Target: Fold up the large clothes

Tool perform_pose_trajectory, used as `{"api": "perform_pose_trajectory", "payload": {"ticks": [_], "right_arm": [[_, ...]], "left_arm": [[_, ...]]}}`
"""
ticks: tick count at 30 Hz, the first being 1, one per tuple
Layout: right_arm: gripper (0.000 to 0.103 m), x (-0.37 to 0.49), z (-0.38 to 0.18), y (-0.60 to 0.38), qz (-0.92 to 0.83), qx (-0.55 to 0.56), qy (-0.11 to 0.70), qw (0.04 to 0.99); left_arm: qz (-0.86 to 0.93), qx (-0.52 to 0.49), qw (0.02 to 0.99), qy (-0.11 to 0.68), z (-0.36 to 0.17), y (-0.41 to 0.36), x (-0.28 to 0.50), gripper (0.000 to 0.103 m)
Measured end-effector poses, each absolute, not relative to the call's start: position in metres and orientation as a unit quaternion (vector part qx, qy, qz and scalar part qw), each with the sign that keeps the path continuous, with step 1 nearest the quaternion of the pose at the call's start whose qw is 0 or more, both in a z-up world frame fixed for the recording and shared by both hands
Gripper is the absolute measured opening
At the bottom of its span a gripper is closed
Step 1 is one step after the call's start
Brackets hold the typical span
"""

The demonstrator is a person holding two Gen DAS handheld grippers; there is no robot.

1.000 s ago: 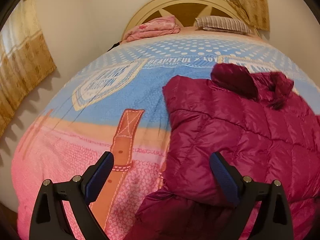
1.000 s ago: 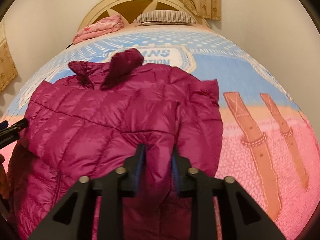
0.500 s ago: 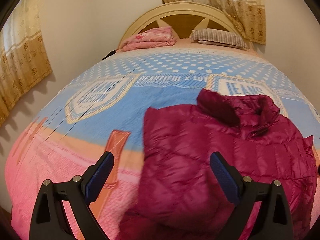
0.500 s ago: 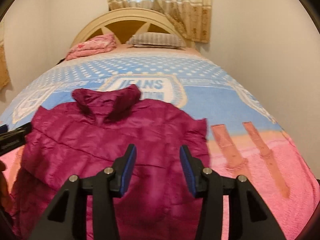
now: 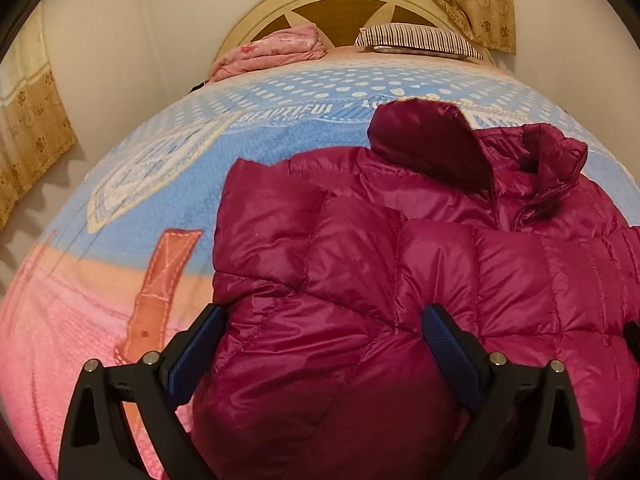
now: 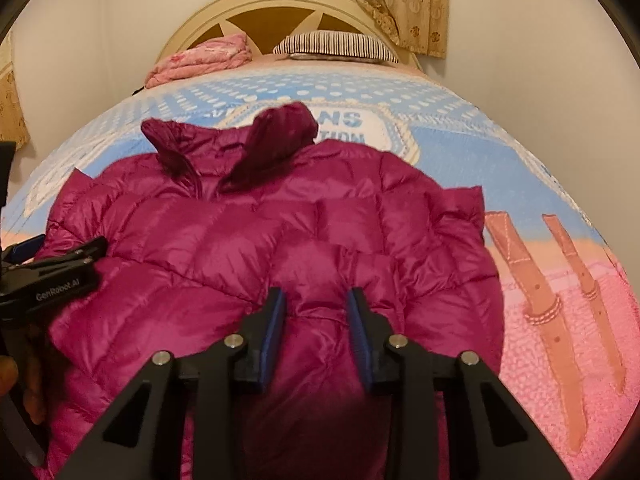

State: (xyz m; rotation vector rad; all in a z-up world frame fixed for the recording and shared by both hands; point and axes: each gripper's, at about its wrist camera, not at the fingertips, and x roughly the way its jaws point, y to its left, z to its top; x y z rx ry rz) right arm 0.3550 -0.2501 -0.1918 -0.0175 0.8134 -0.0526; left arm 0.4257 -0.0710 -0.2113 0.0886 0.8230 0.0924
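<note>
A magenta quilted puffer jacket (image 5: 400, 264) lies on the bed with its collar toward the headboard and its sleeves folded in over the front. It also shows in the right wrist view (image 6: 280, 240). My left gripper (image 5: 320, 332) is wide open low over the jacket's left lower part, with jacket fabric bulging between the fingers. My right gripper (image 6: 316, 312) is partly open over the jacket's lower middle, a fold of fabric between its blue pads (image 6: 274, 320). The left gripper also shows at the left edge of the right wrist view (image 6: 52, 264).
The bed has a blue and pink printed blanket (image 5: 132, 208). A folded pink quilt (image 5: 272, 52) and a striped pillow (image 5: 416, 40) lie by the cream headboard (image 5: 340, 0). Walls and curtains (image 6: 400, 4) surround the bed.
The right gripper let go of the jacket sleeve and lifted, then came down again over the jacket. Both grippers rose and then dropped low over the jacket. The left stayed open.
</note>
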Motion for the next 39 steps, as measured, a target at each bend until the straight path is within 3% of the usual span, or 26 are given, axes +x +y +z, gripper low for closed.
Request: {"api": "perform_pose_trajectory", "payload": {"ticks": [30, 33, 39], "right_arm": [[0.036, 0.355, -0.209, -0.24, -0.037, -0.05, 0.408, 0.911], [0.039, 0.35, -0.194, -0.247, -0.021, -0.031, 0.4, 0.916], [0.044, 0.352, -0.15, -0.265, -0.029, 0.024, 0.361, 0.932]], "left_arm": [[0.057, 0.054, 0.908, 0.41, -0.222, -0.071, 0.424, 0.102], [0.059, 0.059, 0.904, 0.419, -0.203, -0.068, 0.419, 0.102], [0.028, 0.027, 0.932, 0.36, -0.141, -0.067, 0.423, 0.102]]}}
